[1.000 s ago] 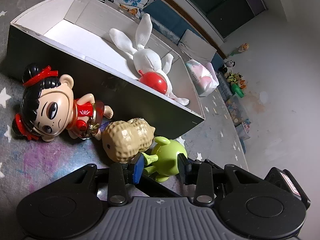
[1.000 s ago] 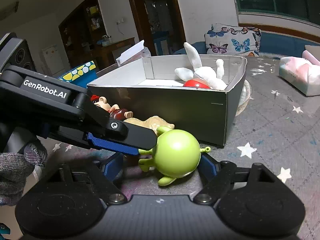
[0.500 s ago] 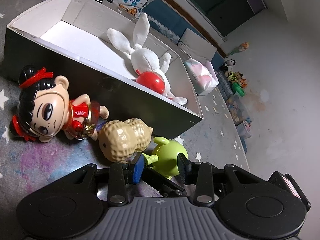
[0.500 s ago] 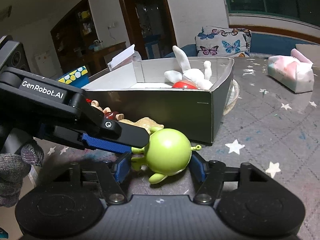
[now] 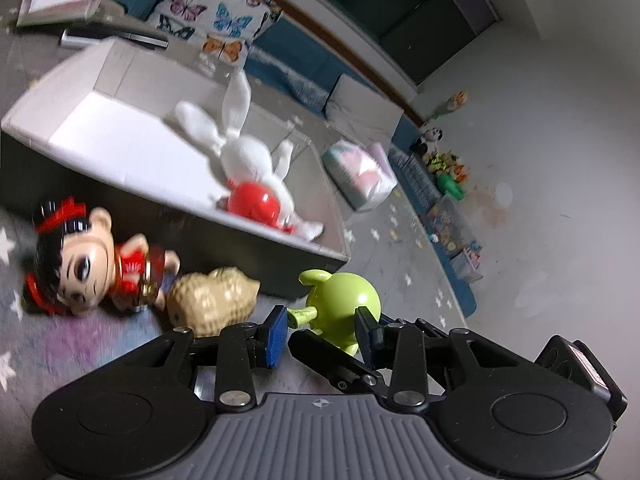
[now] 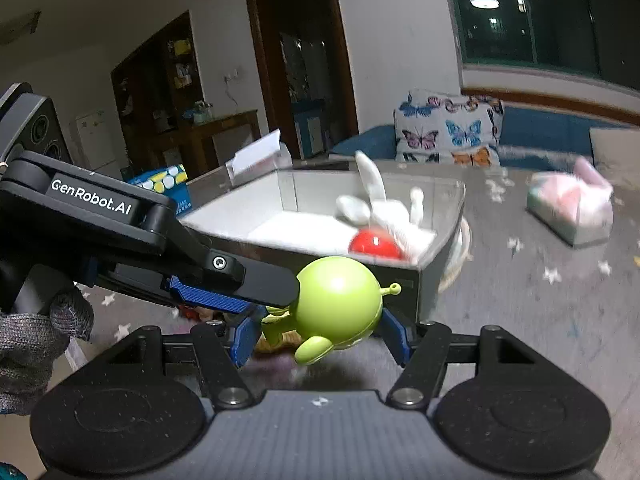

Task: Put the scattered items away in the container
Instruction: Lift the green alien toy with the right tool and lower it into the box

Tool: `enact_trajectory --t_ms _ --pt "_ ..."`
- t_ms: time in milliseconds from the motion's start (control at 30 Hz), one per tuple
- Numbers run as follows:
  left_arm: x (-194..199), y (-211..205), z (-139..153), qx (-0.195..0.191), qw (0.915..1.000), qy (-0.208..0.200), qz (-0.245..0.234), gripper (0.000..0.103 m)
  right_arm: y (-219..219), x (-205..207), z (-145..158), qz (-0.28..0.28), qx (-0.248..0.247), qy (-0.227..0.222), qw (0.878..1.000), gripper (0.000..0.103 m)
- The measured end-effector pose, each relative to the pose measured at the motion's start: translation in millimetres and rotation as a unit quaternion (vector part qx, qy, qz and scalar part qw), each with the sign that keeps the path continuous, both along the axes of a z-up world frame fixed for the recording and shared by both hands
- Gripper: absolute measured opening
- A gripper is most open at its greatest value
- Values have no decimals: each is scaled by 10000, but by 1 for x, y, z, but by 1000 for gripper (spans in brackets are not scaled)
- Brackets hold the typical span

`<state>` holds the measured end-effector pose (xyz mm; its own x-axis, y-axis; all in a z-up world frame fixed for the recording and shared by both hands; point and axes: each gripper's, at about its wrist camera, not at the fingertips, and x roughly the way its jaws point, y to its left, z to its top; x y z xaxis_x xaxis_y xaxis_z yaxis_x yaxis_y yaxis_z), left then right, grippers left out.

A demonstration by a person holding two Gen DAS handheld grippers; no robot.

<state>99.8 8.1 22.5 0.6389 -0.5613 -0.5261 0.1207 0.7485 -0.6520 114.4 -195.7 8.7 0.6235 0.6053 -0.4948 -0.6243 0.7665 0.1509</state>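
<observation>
White rabbit (image 5: 248, 152) and red ball (image 5: 252, 202) already in box (image 5: 120, 76); green alien toy (image 6: 338, 300) clamped in right gripper (image 6: 320, 330), left gripper (image 5: 322, 330) apparently also on it; doll (image 5: 92, 260) and peanut (image 5: 212, 300) left outside.

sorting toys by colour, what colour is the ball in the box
Red ball, glossy, beside the white rabbit; clearest in the left wrist view.

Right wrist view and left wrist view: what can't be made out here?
- Doll and peanut toy: almost wholly hidden in the right wrist view, behind the left gripper and the green alien toy.
- Green alien toy's face: turned away in both views.
- Small toys by the far wall: left wrist view, too small and blurred to identify.
</observation>
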Motion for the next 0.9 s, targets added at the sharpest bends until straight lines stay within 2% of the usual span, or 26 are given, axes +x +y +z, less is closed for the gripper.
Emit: enact_trajectory --t_ms 300,467,700,900 --pt "24 22 25 40 9992 -277 289 39 29 34 30 228 -108 -240 9994 64" --pt "52 40 28 28 9986 -270 445 39 52 68 39 363 -207 -157 9990 64" --pt "95 68 15 -149 9978 28 651 40 88 120 36 522 -453 182 9974 64" --pt "124 87 -8 -357 9954 421 788 39 114 156 17 637 -729 640 9932 64"
